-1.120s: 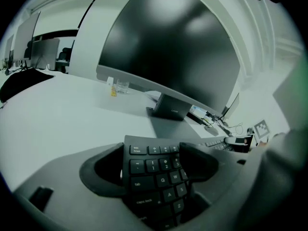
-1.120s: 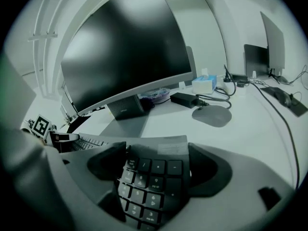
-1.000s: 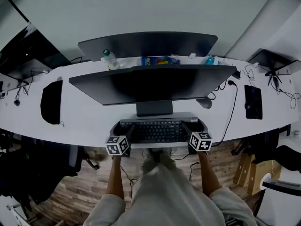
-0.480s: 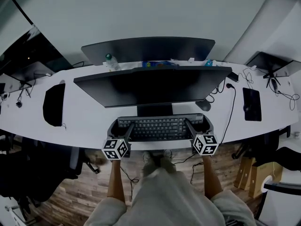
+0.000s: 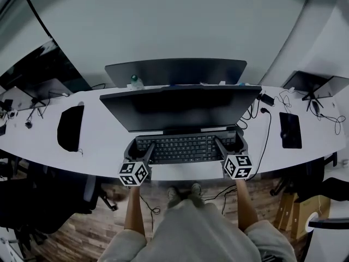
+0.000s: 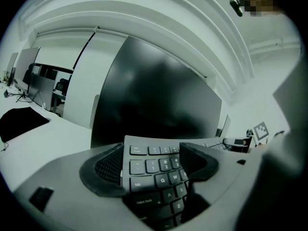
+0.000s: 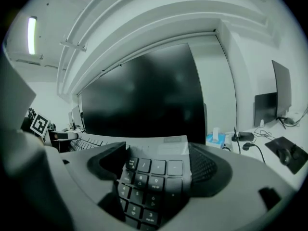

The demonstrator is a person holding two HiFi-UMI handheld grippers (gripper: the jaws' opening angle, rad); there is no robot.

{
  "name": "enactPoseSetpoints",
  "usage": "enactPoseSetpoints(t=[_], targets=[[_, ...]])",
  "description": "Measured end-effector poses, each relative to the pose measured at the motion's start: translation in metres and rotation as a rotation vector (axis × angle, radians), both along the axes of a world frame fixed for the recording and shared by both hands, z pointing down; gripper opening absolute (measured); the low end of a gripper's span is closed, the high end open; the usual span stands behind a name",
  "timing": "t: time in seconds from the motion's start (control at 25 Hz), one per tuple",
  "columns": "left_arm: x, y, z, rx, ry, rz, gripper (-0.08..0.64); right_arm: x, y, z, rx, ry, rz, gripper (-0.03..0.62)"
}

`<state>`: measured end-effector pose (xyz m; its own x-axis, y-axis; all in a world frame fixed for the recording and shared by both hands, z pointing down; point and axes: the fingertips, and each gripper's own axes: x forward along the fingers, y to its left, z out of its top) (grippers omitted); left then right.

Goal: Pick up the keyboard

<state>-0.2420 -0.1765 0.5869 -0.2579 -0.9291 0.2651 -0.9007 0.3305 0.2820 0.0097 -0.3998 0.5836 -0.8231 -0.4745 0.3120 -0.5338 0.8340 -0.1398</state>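
The dark keyboard [image 5: 185, 147] is held level in front of the monitor, above the white desk [image 5: 103, 146]. My left gripper [image 5: 133, 147] is shut on its left end, and my right gripper [image 5: 238, 143] is shut on its right end. In the left gripper view the keyboard [image 6: 161, 174] runs between the two jaws of the left gripper [image 6: 153, 161], escape and number keys showing. In the right gripper view the number-pad end of the keyboard [image 7: 149, 179] sits clamped in the right gripper [image 7: 159, 167]. The other gripper's marker cube shows far off in each gripper view.
A wide dark monitor [image 5: 180, 107] stands right behind the keyboard, with a second monitor [image 5: 174, 71] back to back beyond it. A black pad [image 5: 70, 127] lies at left, another pad [image 5: 289, 130] at right, cables [image 5: 267, 119] between. A bottle [image 5: 135, 81] stands at the back.
Both grippers have lifted the keyboard off the desk; it now hides the monitor's foot. The head view has tipped upward, so the desk sits lower in the picture.
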Motion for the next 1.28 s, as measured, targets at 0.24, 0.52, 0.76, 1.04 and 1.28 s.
enactPoseSetpoints(t=[0.24,0.52,0.76,1.04,1.28], targets=[[-0.006,-0.005,-0.033,0.051,-0.051,0.001,0.337,-0.007,-0.006,-0.027,0.033,-0.05,-0.002,0.391],[-0.009,-0.008,-0.059,0.091,-0.086,-0.003,0.337,-0.011,-0.01,-0.053,0.077,-0.087,-0.006,0.391],[-0.015,-0.008,-0.078,0.124,-0.105,-0.008,0.337,-0.017,-0.011,-0.068,0.096,-0.114,-0.009,0.391],[-0.018,-0.008,-0.084,0.136,-0.112,-0.008,0.337,-0.021,-0.011,-0.073,0.105,-0.122,-0.009,0.391],[-0.023,-0.007,-0.083,0.132,-0.113,-0.016,0.337,-0.026,-0.011,-0.072,0.099,-0.123,-0.014,0.39]])
